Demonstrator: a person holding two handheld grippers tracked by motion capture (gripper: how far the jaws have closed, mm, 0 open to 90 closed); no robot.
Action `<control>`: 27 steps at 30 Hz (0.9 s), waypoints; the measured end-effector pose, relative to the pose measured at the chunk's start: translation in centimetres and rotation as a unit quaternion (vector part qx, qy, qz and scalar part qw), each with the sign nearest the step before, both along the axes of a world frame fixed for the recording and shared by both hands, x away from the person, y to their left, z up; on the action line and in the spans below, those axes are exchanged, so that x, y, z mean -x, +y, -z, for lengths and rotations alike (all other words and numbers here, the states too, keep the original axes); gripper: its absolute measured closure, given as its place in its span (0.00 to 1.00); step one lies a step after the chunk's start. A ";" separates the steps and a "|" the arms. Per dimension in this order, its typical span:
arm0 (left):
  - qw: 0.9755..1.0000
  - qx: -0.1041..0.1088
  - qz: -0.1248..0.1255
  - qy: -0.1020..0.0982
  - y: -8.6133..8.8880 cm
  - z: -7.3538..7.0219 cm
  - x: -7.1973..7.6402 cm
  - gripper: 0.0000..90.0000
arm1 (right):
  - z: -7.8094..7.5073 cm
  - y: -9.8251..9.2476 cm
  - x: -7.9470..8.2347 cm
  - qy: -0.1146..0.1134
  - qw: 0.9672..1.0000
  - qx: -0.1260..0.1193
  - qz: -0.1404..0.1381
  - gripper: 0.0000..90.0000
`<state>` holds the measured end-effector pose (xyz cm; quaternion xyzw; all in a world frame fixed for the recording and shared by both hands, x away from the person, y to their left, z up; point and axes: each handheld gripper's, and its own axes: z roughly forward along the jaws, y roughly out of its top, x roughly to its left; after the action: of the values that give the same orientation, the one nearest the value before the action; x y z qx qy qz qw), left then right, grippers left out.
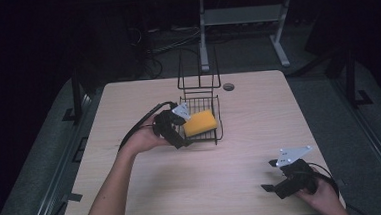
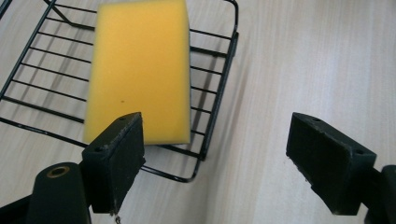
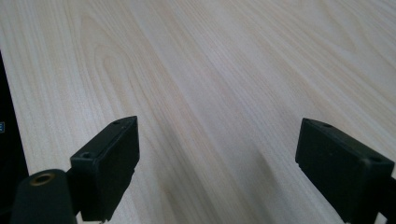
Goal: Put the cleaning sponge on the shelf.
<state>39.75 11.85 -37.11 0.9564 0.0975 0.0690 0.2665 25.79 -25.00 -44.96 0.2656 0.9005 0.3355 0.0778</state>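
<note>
The left gripper (image 1: 183,138) is gaping wide at the wire basket's (image 1: 218,117) 9 o'clock edge, beside the yellow sponge (image 1: 199,123) lying inside. The right gripper (image 1: 270,175) is hovering wide open, holding nothing

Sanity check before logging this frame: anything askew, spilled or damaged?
Nothing stands out. The yellow sponge lies flat in the wire basket, intact. The left gripper is open beside it, and the right gripper is open over bare table.
</note>
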 end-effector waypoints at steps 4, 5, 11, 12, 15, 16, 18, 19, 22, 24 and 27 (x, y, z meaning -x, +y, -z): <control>1.000 0.000 0.002 0.000 0.4 0.1 0.6 0.21 | 0.1 0.0 0.0 0.003 1.000 0.001 0.000 0.15; 1.000 0.000 0.001 0.002 0.5 0.2 0.8 0.21 | 0.1 0.1 -0.1 0.002 1.000 0.002 0.000 0.15; 1.000 0.002 -0.001 0.005 1.1 0.8 1.7 0.21 | 0.1 0.0 0.0 0.003 1.000 0.003 0.001 0.15; 1.000 0.008 -0.004 0.006 1.3 1.0 1.9 0.21 | 0.1 0.0 -0.1 0.003 1.000 0.004 0.001 0.15; 1.000 0.006 -0.007 0.009 1.5 1.3 2.4 0.21 | 0.1 0.1 -0.1 0.004 1.000 0.005 0.001 0.15; 1.000 0.006 -0.010 0.012 1.6 1.5 2.5 0.21 | 0.1 0.1 0.0 0.004 1.000 0.005 0.001 0.15; 1.000 0.006 -0.012 0.014 1.9 1.7 2.8 0.21 | 0.1 0.1 0.0 0.003 1.000 0.005 0.002 0.15; 1.000 0.006 -0.013 0.012 2.0 1.8 2.9 0.21 | 0.1 0.1 0.0 0.002 1.000 0.004 0.002 0.15; 1.000 0.008 -0.014 0.011 2.4 1.8 3.4 0.21 | 0.1 0.1 0.0 0.002 1.000 0.005 0.001 0.15; 1.000 0.012 -0.017 0.011 2.6 1.9 3.6 0.21 | 0.1 0.1 0.0 0.002 1.000 0.005 0.000 0.15; 1.000 0.002 -0.016 0.012 2.8 2.0 3.8 0.21 | 0.1 0.1 0.0 0.002 1.000 0.007 0.001 0.15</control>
<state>35.95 14.64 -39.08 0.9550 0.1164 0.0616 0.2659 25.82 -24.86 -45.07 0.2664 0.9028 0.3286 0.0777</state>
